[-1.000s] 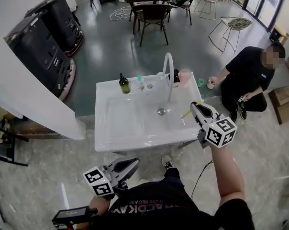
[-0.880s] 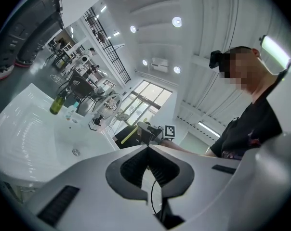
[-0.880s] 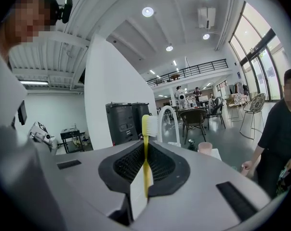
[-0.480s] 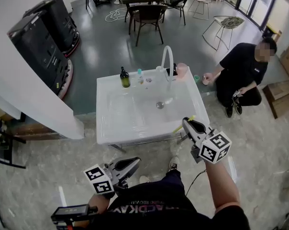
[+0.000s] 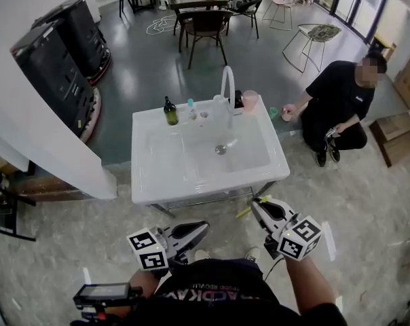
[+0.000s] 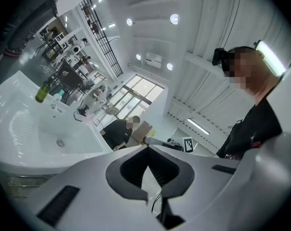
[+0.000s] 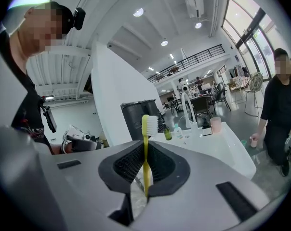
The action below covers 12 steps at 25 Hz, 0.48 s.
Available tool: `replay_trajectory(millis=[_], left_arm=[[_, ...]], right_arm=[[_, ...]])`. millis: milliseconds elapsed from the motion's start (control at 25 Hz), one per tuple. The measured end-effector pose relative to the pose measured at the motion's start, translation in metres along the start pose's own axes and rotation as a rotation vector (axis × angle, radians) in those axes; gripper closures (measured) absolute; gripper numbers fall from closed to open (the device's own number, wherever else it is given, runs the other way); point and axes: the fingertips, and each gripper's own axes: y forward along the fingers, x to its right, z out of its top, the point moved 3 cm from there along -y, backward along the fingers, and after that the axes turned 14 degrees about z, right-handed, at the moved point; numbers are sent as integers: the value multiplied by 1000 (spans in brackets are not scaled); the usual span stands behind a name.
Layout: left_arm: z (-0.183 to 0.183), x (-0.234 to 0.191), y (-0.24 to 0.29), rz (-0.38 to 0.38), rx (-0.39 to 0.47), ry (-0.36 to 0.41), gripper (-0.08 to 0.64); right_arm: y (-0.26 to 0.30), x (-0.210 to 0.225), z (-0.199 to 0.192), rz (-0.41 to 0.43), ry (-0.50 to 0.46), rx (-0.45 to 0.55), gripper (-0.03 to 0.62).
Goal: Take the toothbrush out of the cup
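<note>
The right gripper is clamped on the yellow toothbrush, which stands upright between the jaws with its white bristles above them. The gripper is off the sink, just outside its near right corner. The pink cup stands well apart at the sink's far right corner. The handle's lower end is hidden behind the jaws, and the head view shows only yellow stubs. The left gripper has its jaws together on nothing.

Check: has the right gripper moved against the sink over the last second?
Yes. The right gripper, shut on the toothbrush, pulled back toward the person: from over the right side of the sink to clear of its near rim.
</note>
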Motion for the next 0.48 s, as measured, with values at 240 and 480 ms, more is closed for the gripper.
replay_trajectory(millis=[240,480], left_arm=[[-10,27,28,-33,-34,7,551],[-18,50,60,-62,-65,24,552]], right_arm=[[-40,-17,-19,-45,49,34,565],[-71,-30,-28,-71,127,118,565]])
